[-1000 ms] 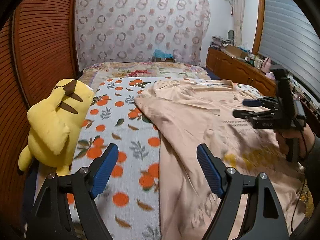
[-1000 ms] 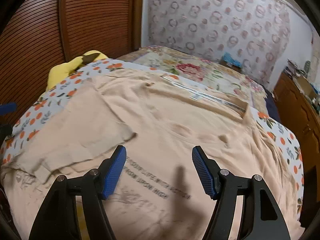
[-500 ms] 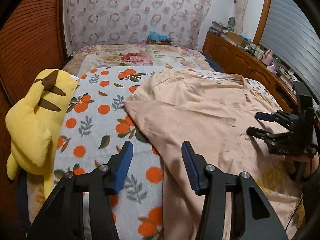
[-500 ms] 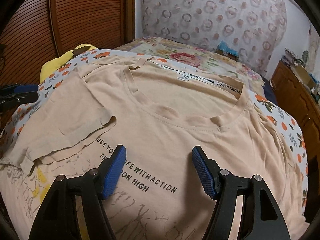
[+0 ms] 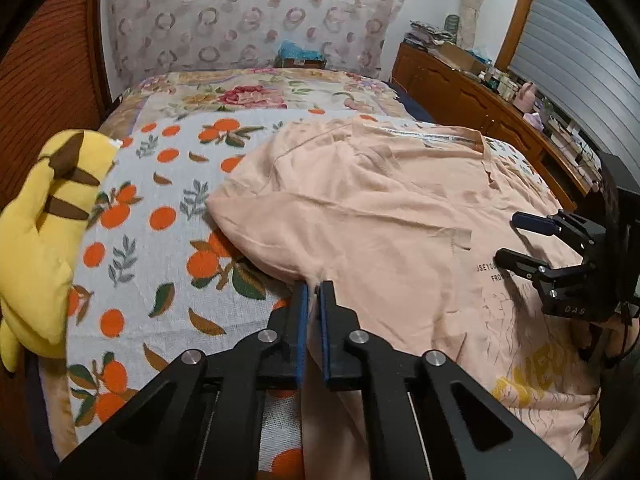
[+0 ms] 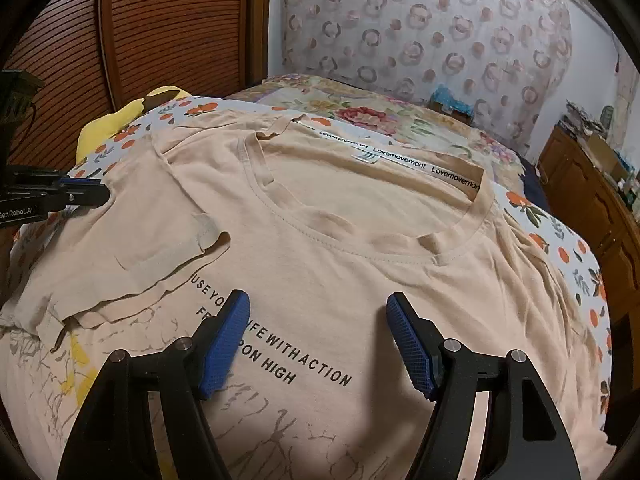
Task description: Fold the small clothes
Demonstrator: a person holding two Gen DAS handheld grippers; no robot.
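A peach T-shirt (image 5: 380, 220) with black lettering lies front up on the bed, and its left sleeve (image 6: 132, 240) is folded in over the chest. My left gripper (image 5: 313, 286) is shut on the shirt's left side edge near that sleeve, with the fabric pinched between the blue pads. In the right wrist view the left gripper (image 6: 96, 194) shows at the far left, on the shirt's (image 6: 360, 240) edge. My right gripper (image 6: 318, 320) hovers open over the printed chest with nothing between its fingers. It also shows in the left wrist view as the right gripper (image 5: 516, 240), held by a hand.
A yellow plush toy (image 5: 40, 240) lies along the bed's left edge against the wooden wardrobe doors (image 6: 160, 40). The orange-print blanket (image 5: 160, 240) covers the bed under the shirt. A cluttered wooden dresser (image 5: 480, 100) runs along the right side.
My left gripper moved forward to the shirt's left edge and its jaws went from wide open to shut on the fabric. The right gripper stayed open and nearly in place.
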